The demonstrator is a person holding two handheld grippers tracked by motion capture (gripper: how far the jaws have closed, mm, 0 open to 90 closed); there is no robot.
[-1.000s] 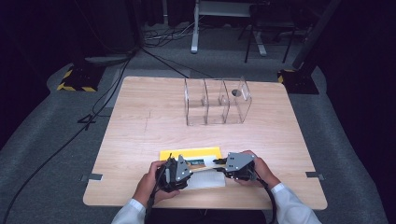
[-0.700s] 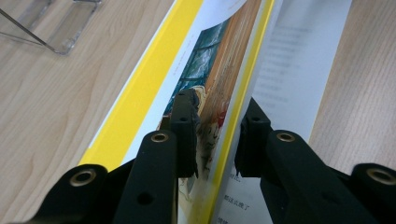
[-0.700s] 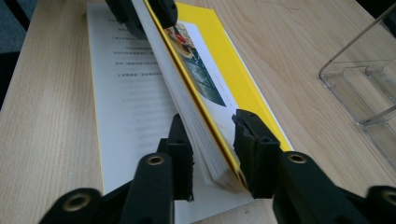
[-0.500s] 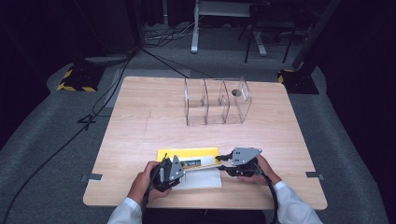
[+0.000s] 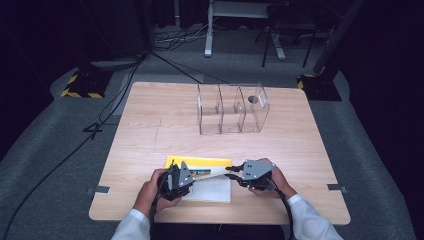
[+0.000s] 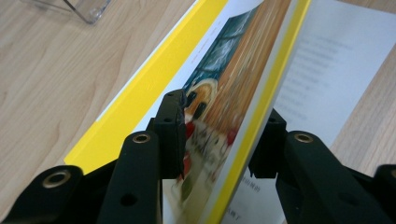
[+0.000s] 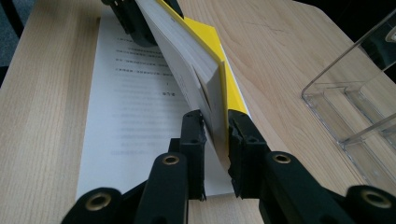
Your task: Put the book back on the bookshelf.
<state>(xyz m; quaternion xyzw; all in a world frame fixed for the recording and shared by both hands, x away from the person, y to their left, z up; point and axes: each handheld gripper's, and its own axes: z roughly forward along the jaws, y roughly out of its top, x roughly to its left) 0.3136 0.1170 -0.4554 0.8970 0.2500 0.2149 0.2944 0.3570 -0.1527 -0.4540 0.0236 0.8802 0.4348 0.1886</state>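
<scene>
A thin book (image 5: 212, 173) with a yellow spine and a picture cover (image 6: 224, 70) is held up on edge just above the table, between my two grippers. My left gripper (image 5: 192, 176) (image 6: 224, 109) has one jaw on the picture cover and the other on the back. Its jaws have just been opening a little, with the book still between them. My right gripper (image 5: 231, 171) (image 7: 215, 119) is shut on the opposite end of the book (image 7: 196, 70); its jaws have just closed further on the page edges.
A printed white sheet (image 5: 212, 189) (image 7: 135, 102) lies under the book. A flat yellow item (image 5: 197, 161) (image 6: 140, 93) lies beside the sheet. A clear three-slot organiser (image 5: 232, 107) (image 7: 355, 102) stands at the table's far middle. The table's front edge (image 5: 220, 220) is close to the hands.
Both grippers have kept their place at the book's two ends; only small shifts of the hands show.
</scene>
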